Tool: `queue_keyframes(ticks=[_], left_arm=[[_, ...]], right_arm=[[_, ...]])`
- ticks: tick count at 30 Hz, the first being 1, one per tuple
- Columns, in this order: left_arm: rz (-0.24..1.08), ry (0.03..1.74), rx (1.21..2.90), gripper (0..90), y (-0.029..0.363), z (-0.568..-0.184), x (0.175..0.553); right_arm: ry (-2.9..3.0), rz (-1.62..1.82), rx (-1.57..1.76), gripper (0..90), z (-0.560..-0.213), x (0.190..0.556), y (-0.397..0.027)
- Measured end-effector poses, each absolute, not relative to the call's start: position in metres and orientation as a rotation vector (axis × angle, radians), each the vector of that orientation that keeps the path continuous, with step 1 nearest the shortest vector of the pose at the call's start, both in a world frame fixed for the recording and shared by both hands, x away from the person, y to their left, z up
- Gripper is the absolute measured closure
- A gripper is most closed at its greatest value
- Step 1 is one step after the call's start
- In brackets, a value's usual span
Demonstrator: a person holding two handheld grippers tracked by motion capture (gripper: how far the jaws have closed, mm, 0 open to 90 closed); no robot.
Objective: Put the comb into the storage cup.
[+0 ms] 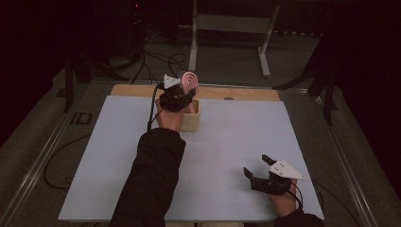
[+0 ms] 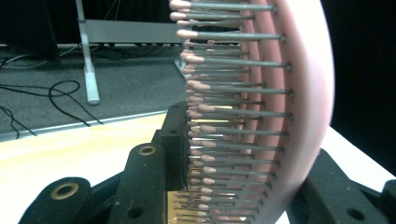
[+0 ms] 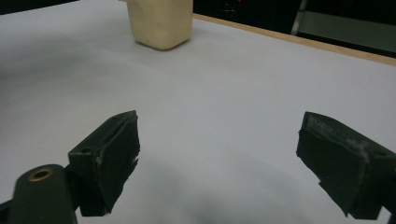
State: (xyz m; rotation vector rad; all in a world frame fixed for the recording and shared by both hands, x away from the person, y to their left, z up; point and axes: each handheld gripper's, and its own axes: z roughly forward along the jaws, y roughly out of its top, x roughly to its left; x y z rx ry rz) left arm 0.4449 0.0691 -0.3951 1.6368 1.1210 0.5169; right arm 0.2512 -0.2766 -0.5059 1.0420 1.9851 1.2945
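A pink hairbrush [image 1: 190, 80] with pink-tipped grey bristles stands upright over a cream box [image 1: 193, 122] at the back of the table. My left gripper [image 1: 177, 99] is shut on it, just above the box. In the left gripper view the hairbrush [image 2: 299, 116] fills the middle; one jaw presses the bristles and the other sits behind the pink back, so my left gripper [image 2: 243, 186] is clamped on it. My right gripper [image 1: 257, 165] rests low at the near right, open with nothing in it. In its own view my right gripper [image 3: 219, 149] shows jaws wide apart, with the box [image 3: 161, 23] far off.
A white sheet [image 1: 236, 142] covers the table, with a wooden strip [image 1: 246, 93] along the far edge. Beyond the table, a metal frame [image 1: 231, 23] and loose cables [image 1: 156, 59] lie on the dark floor. A sleeve [image 1: 151, 179] crosses the near left.
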Motion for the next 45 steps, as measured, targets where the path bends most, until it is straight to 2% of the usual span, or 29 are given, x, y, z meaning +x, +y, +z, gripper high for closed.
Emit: queue_keyframes(ticks=[45], left_arm=[[0.465, 1.135, 1.679, 61.7, 0.067, -0.422, 0.443]], right_arm=[[2.005, 1.285, 1.041, 13.0, -0.507, 0.252, -0.275]])
